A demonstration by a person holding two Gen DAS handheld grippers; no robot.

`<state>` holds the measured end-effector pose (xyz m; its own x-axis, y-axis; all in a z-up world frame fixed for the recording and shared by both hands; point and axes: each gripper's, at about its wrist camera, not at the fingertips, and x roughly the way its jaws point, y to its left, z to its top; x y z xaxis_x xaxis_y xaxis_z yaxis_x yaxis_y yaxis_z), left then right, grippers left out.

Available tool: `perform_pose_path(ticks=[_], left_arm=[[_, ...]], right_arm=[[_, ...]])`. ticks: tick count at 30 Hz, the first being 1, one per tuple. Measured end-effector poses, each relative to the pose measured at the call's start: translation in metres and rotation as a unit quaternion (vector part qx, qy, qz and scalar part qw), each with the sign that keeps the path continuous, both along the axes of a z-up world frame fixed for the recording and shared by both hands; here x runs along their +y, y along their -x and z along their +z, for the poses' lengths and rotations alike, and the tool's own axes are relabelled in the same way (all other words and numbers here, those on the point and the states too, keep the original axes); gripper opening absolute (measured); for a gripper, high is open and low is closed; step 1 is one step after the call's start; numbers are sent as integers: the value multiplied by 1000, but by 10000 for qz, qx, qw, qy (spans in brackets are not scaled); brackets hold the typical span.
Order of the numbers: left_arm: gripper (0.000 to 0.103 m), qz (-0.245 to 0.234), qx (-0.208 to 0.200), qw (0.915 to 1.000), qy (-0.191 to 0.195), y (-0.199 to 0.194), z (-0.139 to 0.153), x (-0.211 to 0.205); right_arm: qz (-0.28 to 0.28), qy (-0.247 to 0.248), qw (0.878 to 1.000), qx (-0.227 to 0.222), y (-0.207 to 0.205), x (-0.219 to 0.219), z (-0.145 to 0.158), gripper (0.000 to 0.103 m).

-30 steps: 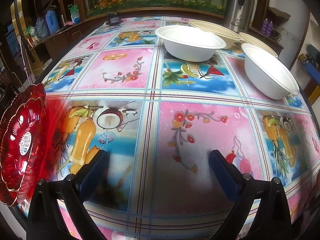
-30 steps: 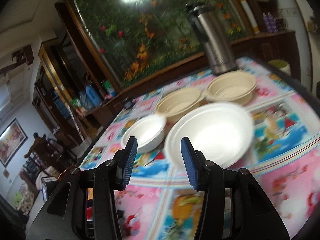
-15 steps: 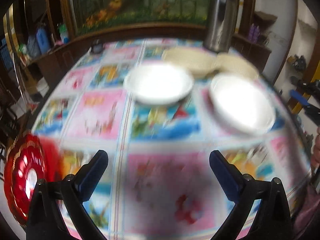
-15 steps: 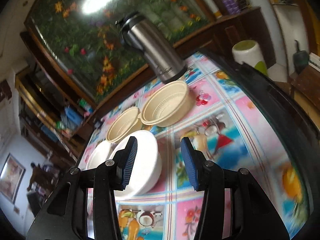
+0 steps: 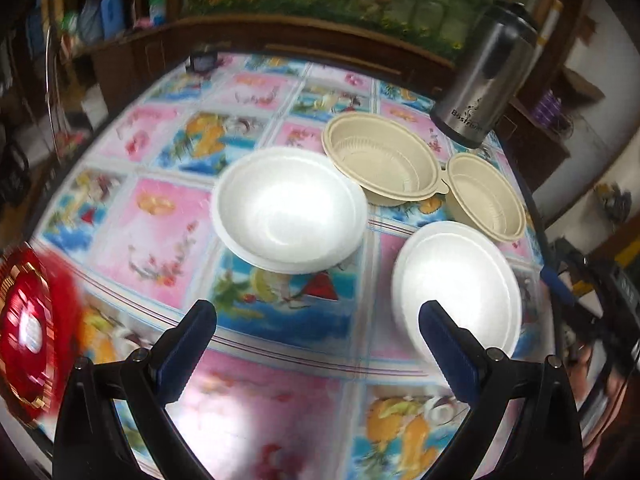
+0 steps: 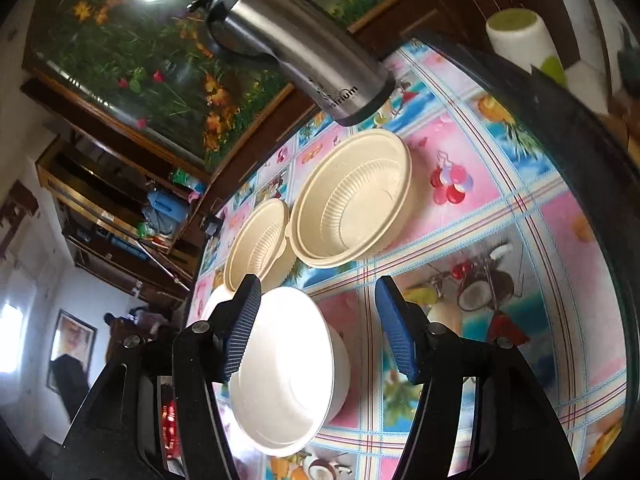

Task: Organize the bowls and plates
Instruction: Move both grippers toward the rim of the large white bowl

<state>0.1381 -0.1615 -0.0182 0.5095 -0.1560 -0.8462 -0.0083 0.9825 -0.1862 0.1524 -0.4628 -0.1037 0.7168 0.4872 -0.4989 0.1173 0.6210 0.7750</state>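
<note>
Two white bowls stand on the patterned tablecloth, one in the middle (image 5: 288, 210) and one to the right (image 5: 456, 292). Behind them sit two beige ribbed bowls (image 5: 382, 160) (image 5: 486, 196). A red plate (image 5: 26, 328) lies at the table's left edge. My left gripper (image 5: 318, 320) hangs open above the cloth with nothing between its fingers. My right gripper (image 6: 316, 292) is opening. A white bowl (image 6: 288, 368) stands on the table beneath it, partly behind the left finger (image 6: 242, 320), and no pad presses on it. The beige bowls (image 6: 352, 200) (image 6: 258, 240) lie beyond it.
A steel thermos (image 5: 484, 80) (image 6: 296, 44) stands at the back of the table near the beige bowls. The dark table edge (image 6: 580, 152) curves close on the right, with a white-and-green bin (image 6: 520, 36) on the floor beyond. Wooden cabinets line the back.
My left gripper has risen and now looks down into the bowls. My right gripper has swung right past the white bowl and rolled, and its jaws stand wider.
</note>
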Motion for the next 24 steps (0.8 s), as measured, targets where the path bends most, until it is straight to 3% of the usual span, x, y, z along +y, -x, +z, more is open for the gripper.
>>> perform_pose_path(ticks=[5,8,13,24], left_arm=[[101,107,59,9999,-37,-2,-5,-15],[101,163,137,9997,-89,-4,-10,-20],[101,174,253,9995,-111,-7,-15,-27],[101,200,643,9969,399,-21,-27,-45]], right_arm=[[-95,-428,9988,228,0,-13,-12,60],[126,-635,9973,355,-4,-9,-17,60],[436,-342,9960,702,-10,12,-20,60],[563,-427,9936,886,-12,21,-28,60]])
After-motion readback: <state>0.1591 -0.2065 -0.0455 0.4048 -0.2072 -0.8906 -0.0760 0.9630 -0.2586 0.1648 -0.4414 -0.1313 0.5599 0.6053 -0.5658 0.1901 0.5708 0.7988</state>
